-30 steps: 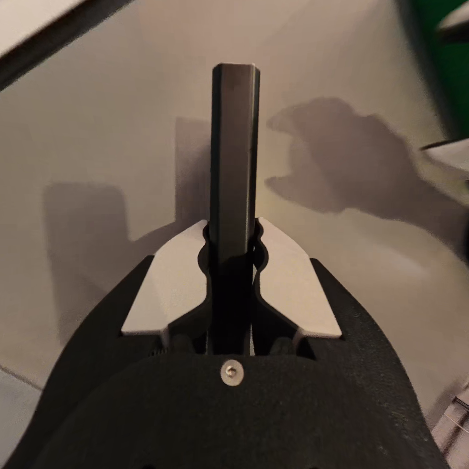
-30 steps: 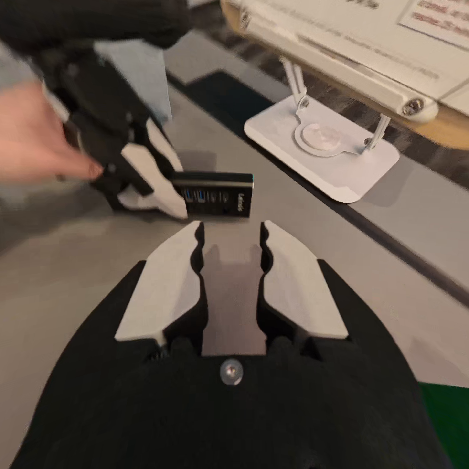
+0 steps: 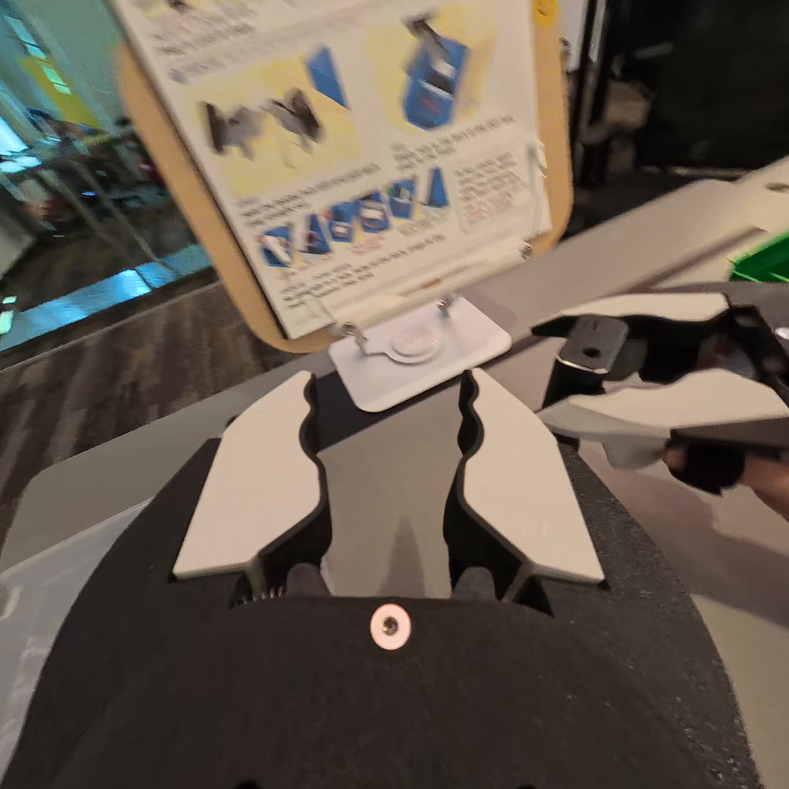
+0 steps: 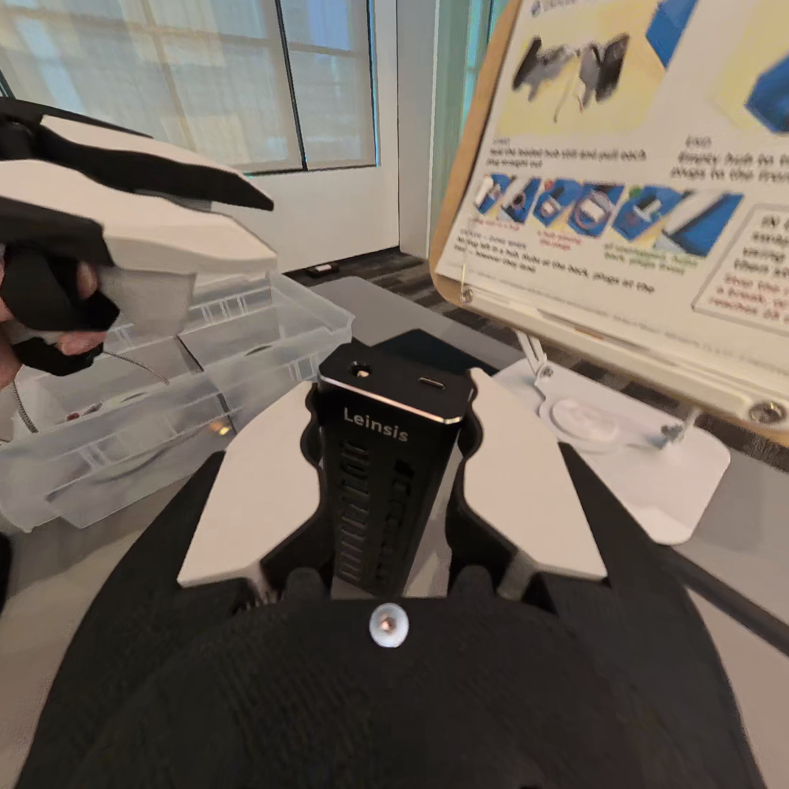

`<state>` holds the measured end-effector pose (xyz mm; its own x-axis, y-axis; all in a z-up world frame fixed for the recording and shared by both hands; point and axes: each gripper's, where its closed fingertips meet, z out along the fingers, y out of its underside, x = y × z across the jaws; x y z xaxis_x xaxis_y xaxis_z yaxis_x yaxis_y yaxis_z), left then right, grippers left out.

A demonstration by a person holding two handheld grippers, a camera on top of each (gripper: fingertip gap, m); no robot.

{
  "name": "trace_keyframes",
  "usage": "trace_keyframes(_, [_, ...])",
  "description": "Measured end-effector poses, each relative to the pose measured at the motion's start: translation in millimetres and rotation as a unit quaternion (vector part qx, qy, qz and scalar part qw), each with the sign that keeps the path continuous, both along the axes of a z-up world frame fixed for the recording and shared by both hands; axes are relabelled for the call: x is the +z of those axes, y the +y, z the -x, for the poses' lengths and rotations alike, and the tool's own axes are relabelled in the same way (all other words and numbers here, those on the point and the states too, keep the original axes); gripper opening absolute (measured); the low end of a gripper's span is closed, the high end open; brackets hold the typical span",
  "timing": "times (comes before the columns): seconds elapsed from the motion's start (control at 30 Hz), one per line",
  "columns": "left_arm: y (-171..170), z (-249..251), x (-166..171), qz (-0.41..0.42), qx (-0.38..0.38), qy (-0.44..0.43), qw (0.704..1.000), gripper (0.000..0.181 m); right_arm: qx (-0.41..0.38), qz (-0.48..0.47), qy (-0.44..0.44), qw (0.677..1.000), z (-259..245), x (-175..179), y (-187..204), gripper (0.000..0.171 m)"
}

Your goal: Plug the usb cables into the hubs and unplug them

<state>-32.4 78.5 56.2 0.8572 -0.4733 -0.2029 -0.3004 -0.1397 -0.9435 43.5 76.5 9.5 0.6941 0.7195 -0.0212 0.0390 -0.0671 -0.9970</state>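
A black USB hub (image 4: 384,469) stands upright between the fingers of my right gripper (image 4: 393,384), which is shut on its sides; its top end with two ports faces the camera. In the left wrist view the hub (image 3: 591,354) shows at the right, held in the right gripper (image 3: 546,371). My left gripper (image 3: 388,380) is open and empty above the grey table (image 3: 384,491). In the right wrist view the left gripper (image 4: 271,230) hovers at the upper left over a clear bin. A thin silvery cable (image 4: 136,363) shows below it.
A clear plastic bin (image 4: 256,354) sits on the table's left side, also in the left wrist view (image 3: 64,576). An instruction sheet on a wooden board (image 3: 363,170) with a white base (image 3: 418,354) stands at the back. A green bin (image 3: 760,264) is at the far right.
The hub has passed from my left gripper to my right gripper. The left gripper has opened and drawn back; the right one has shut on the hub. Both views have tilted up.
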Motion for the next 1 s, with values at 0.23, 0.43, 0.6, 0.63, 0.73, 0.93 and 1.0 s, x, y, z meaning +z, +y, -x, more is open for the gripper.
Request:
trace_keyframes(0.23, [4, 47, 30, -0.11, 0.128, 0.006, 0.986, 0.081, -0.022, -0.029, -0.068, 0.997, 24, -14, 10, 0.063])
trace_keyframes(0.43, [-1, 47, 41, -0.137, 0.139, 0.007, 0.981, 0.083, -0.043, -0.027, -0.079, 0.996, 21, -21, 12, 0.065])
trace_keyframes(0.6, [-3, 40, 41, -0.13, 0.129, 0.007, 0.983, 0.082, -0.044, -0.016, -0.098, 0.994, 25, -25, 12, 0.066])
trace_keyframes(0.63, [-2, 40, 39, -0.126, 0.128, 0.008, 0.984, 0.082, -0.045, -0.01, -0.097, 0.994, 25, -25, 13, 0.066])
trace_keyframes(0.73, [-1, 41, 36, -0.112, 0.124, 0.001, 0.986, 0.082, -0.042, -0.004, -0.093, 0.995, 24, -26, 14, 0.066])
trace_keyframes(0.93, [-2, 48, 41, -0.098, 0.11, -0.03, 0.989, 0.082, -0.036, -0.003, -0.098, 0.995, 25, -27, 13, 0.069])
trace_keyframes(1.0, [-4, 50, 43, -0.089, 0.1, -0.038, 0.99, 0.082, -0.035, -0.006, -0.102, 0.994, 25, -28, 13, 0.07])
